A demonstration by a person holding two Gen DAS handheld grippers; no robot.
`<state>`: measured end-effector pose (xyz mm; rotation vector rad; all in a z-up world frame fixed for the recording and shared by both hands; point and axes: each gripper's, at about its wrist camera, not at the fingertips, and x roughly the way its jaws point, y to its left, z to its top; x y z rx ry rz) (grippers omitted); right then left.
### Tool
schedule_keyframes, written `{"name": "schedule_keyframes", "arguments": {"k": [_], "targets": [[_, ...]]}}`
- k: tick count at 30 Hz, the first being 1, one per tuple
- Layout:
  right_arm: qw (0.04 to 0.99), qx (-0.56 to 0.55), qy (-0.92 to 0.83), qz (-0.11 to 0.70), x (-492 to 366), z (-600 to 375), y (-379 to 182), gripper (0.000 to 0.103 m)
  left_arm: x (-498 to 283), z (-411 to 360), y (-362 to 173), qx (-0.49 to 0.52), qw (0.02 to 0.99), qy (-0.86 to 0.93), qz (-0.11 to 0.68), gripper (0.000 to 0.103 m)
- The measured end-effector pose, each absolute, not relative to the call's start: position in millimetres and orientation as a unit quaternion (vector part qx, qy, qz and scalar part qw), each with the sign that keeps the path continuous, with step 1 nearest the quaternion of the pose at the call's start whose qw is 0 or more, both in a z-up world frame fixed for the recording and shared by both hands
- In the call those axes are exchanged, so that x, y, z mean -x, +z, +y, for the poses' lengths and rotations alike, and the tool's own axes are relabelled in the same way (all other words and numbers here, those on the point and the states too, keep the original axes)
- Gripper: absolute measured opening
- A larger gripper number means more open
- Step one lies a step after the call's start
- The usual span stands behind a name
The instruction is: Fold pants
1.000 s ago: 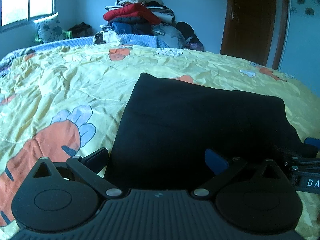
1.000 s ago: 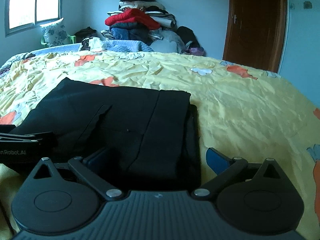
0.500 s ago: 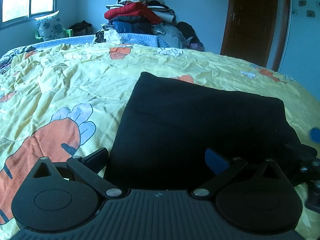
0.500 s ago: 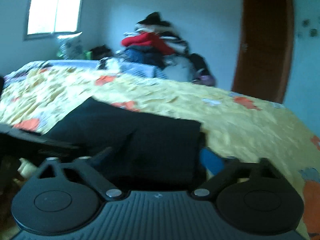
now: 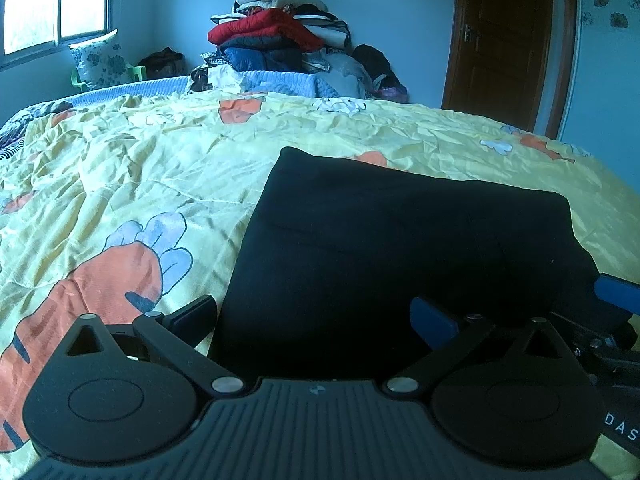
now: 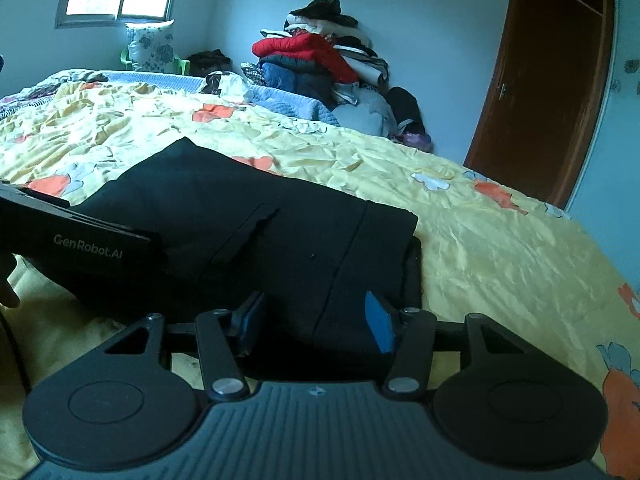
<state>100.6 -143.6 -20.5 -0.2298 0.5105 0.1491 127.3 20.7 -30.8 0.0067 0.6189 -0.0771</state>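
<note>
The black pants (image 5: 400,240) lie folded into a flat rectangle on the yellow bedspread (image 5: 140,168). My left gripper (image 5: 316,316) is open at the pants' near edge, its fingers spread wide on either side of the near left corner. The pants also show in the right wrist view (image 6: 256,224). My right gripper (image 6: 316,320) is open but narrower, its blue pads (image 6: 378,322) straddling the near right edge of the pants. The fabric between them hides whether they touch it. The right gripper shows at the far right of the left wrist view (image 5: 612,320).
A tall pile of clothes (image 5: 280,36) stands against the far wall beyond the bed. A brown door (image 5: 508,40) is at the back right, a window (image 5: 52,4) and a pillow (image 5: 100,60) at the back left. The bedspread (image 6: 500,240) stretches right of the pants.
My right gripper lifted and swung, then came back down tilted at the pants' right edge with its fingers closer together. The left gripper has barely moved.
</note>
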Motion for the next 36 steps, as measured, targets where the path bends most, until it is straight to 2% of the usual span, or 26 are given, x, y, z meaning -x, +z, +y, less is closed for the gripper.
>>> {"name": "schedule_keyframes", "arguments": {"k": [17, 20, 27, 36], "targets": [[0.959, 0.113, 0.056, 0.255, -101, -144, -22, 0.068, -127, 20, -31, -0.006, 0.952, -0.037, 0.303, 0.103], [0.959, 0.108, 0.048, 0.257, -103, -146, -22, 0.077, -127, 20, -31, -0.007, 0.952, -0.037, 0.303, 0.103], [0.963, 0.043, 0.052, 0.259, -96, -164, -16, 0.078, -124, 19, -28, -0.017, 0.954, -0.041, 0.298, 0.103], [0.956, 0.035, 0.077, 0.281, -65, -161, -8, 0.078, -88, 34, -8, -0.022, 0.954, -0.066, 0.290, 0.103]]}}
